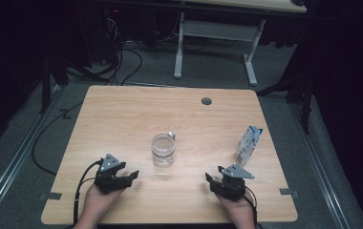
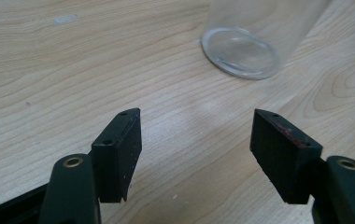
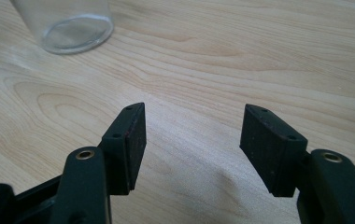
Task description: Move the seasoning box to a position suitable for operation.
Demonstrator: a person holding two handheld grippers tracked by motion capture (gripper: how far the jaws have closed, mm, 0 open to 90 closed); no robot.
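Near the middle of the light wooden tabletop (image 1: 122, 114) stands a clear, round glass tumbler (image 1: 163, 150), upright, its thick base resting on the wood. Left tongs (image 1: 133, 175) sit near the front edge, below and left of the glass, jaws spread wide, holding nothing. Right tongs (image 1: 208, 179) sit near the front edge, below and right of the glass, likewise spread wide and empty. A small blue-and-white carton (image 1: 248, 145) stands toward the right edge, well apart from the glass.
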